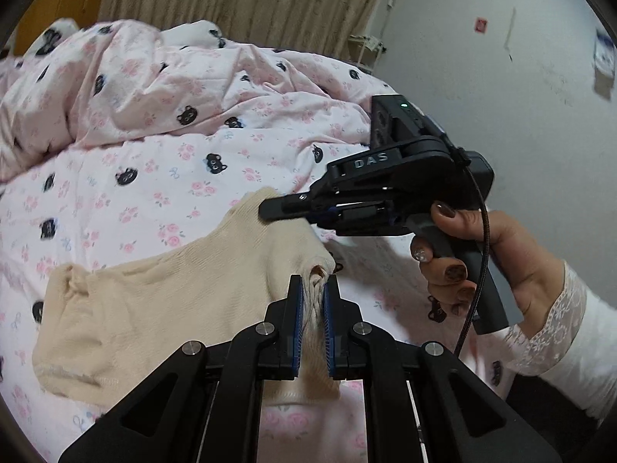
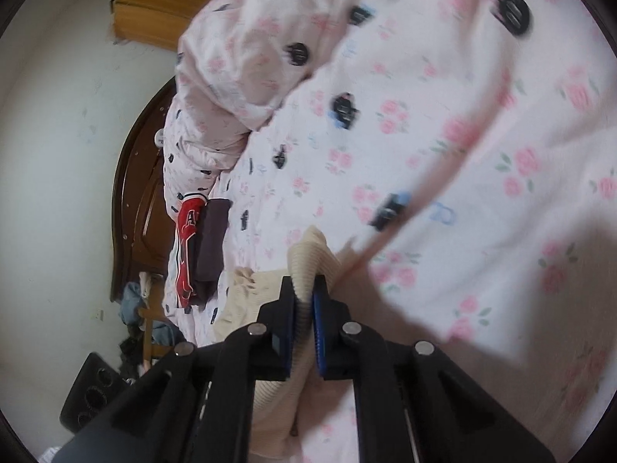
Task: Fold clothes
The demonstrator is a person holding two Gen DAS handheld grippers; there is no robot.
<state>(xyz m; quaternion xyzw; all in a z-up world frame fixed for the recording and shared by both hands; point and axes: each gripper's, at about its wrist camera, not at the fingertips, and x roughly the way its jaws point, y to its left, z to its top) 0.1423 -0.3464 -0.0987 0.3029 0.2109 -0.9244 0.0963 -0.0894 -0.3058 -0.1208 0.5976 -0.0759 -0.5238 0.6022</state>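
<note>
A beige knit garment (image 1: 162, 293) lies spread on the pink flowered bed sheet (image 1: 154, 177). My left gripper (image 1: 312, 285) is shut on a bunched edge of it, close to the camera. The right gripper (image 1: 270, 208), held by a hand in a white lace sleeve, reaches in from the right and pinches the garment's far corner. In the right wrist view, my right gripper (image 2: 304, 289) is shut on a ribbed beige fold (image 2: 308, 258) of the same garment, lifted off the sheet (image 2: 443, 154).
A rumpled pink duvet (image 1: 127, 81) with black cat heads is heaped at the back of the bed. Folded clothes, red and dark (image 2: 200, 239), lie near the wooden headboard (image 2: 135, 193). A chair with clothes (image 2: 142, 308) and a black box (image 2: 92, 389) stand beside the bed.
</note>
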